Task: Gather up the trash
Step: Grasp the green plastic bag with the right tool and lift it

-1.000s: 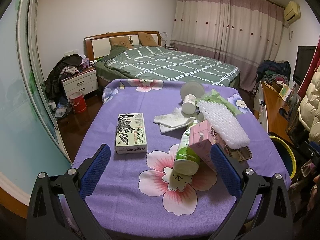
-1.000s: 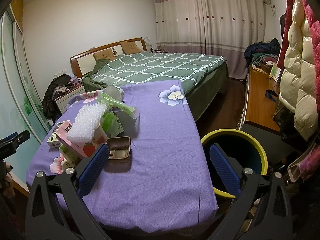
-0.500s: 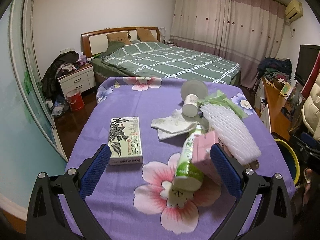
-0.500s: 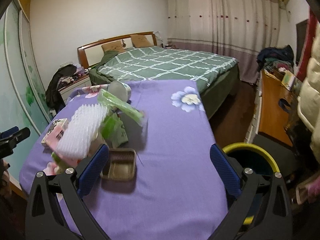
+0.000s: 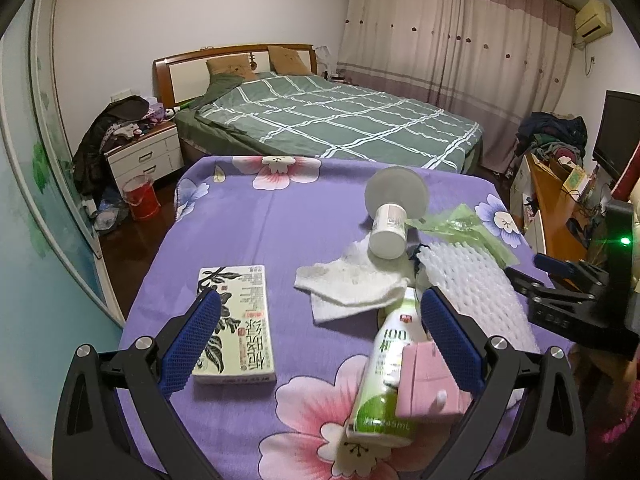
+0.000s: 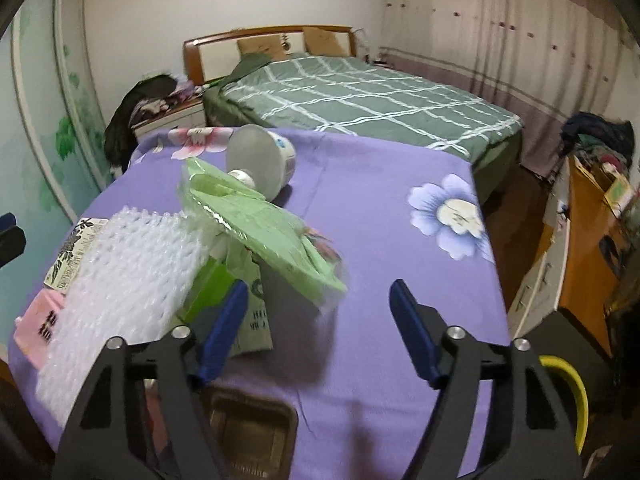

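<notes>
The trash is gathered in a loose heap on a purple flowered cloth [image 5: 256,236] spread over a table. In the left wrist view, a green-and-white bottle [image 5: 386,372] is seen lying on its side between the spread fingers of the left gripper [image 5: 320,344], nearer the right finger, with a pink carton [image 5: 428,384] leaning against it just under that finger. Nothing is pinched by this gripper. Beside the left finger, partly covered by it, a flat printed box [image 5: 240,324] lies on the cloth. Ahead of the fingers, a crumpled white tissue [image 5: 352,284] is found, and beyond it a white cup [image 5: 390,232] on its side with a pale round lid or bowl [image 5: 396,192] behind. To the right, white foam netting [image 5: 472,280] is draped over the heap, with a green plastic wrapper [image 5: 460,226] past it.

In the right wrist view, the right gripper [image 6: 316,332] is likewise held wide apart with nothing between its fingers. The foam netting [image 6: 128,272] and green wrapper [image 6: 256,228] lie just left of and ahead of its left finger, and a brown plastic tray [image 6: 248,436] sits below that finger. A yellow-rimmed bin [image 6: 568,384] is glimpsed low beyond the right finger, off the table's edge. A green checked bed [image 6: 360,88] stands behind the table.
</notes>
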A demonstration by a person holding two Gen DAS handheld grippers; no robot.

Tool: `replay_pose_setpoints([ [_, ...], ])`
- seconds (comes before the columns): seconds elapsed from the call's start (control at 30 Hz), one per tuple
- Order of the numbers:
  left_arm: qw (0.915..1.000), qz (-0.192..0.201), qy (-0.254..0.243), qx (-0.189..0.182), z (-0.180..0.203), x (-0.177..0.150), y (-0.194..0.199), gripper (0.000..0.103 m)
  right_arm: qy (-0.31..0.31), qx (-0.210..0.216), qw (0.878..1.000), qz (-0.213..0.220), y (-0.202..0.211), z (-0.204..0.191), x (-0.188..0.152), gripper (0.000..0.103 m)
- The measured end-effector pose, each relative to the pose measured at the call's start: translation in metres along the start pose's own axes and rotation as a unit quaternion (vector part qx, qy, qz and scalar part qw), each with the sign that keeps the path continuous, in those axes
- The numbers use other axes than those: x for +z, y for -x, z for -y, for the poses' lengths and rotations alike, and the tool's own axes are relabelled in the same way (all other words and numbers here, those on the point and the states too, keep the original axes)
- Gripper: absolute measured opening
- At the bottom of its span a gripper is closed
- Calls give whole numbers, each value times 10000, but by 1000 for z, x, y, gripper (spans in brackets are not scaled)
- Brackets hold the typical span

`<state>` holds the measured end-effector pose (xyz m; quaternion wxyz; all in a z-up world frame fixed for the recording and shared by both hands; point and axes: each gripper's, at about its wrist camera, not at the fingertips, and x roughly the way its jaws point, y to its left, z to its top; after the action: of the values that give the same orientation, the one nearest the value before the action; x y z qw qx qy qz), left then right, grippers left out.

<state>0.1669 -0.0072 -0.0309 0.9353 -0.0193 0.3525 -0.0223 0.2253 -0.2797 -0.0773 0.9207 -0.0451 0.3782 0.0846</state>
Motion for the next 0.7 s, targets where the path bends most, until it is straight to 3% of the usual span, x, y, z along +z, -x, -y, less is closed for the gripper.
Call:
replay_pose_setpoints([
  [0.13, 10000, -14, 10, -28, 1, 4, -7, 98, 245, 61, 9997, -59, -18, -5, 11, 53],
  [0.2, 10000, -16, 9, -49, 3, 3, -8, 98, 312, 158, 9993, -157, -28, -6, 14, 25],
  [0.3, 10000, -23, 5, -68, 3, 2, -8, 98, 294, 280, 9986, -353, -38, -5, 14, 9],
  [0.4, 10000, -7, 10, -63, 3, 3, -9, 98, 215, 296, 9991, -216, -26, -2, 14, 3],
  [0.7, 9995, 76, -57, -285, 8, -1, 3, 98, -407, 470, 9979, 194, 30, 25, 0, 2],
])
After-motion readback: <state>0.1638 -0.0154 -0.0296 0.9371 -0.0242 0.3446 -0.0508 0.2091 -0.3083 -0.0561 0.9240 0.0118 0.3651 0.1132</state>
